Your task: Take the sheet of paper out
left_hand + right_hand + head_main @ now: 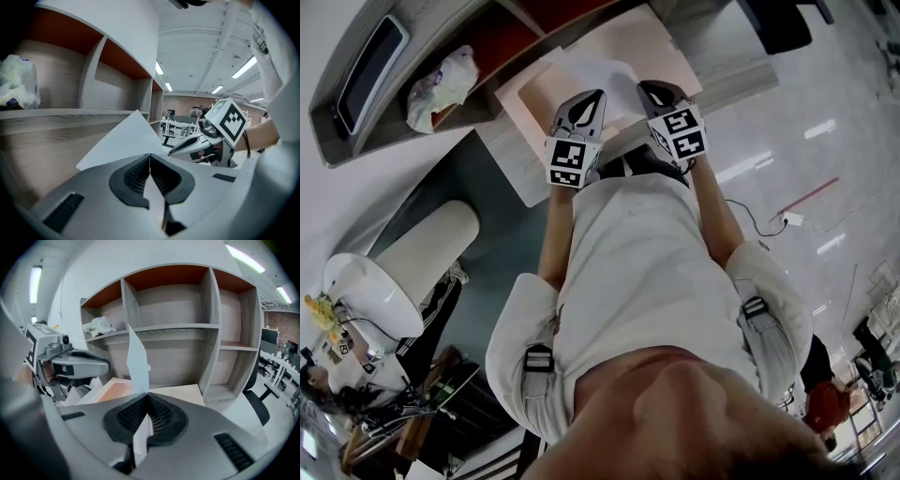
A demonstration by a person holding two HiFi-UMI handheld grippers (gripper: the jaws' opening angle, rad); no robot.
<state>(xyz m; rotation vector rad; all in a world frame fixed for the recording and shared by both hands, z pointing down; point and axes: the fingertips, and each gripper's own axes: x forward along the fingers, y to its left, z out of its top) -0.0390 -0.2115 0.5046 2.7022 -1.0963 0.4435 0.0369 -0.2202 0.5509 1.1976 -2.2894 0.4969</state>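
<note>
Shelf unit (212, 310) behind sheet (138, 364) holds, perhaps, a bag (99, 326).

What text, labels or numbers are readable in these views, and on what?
No readable words or numbers in any view.
The marker cubes on the left gripper and right gripper: black-and-white square patterns only, no letters.
The sheet of paper, pinched by both: the sides shown are blank.
The crumpled bag on the shelf: a faint bluish mark, too blurred to read.
</note>
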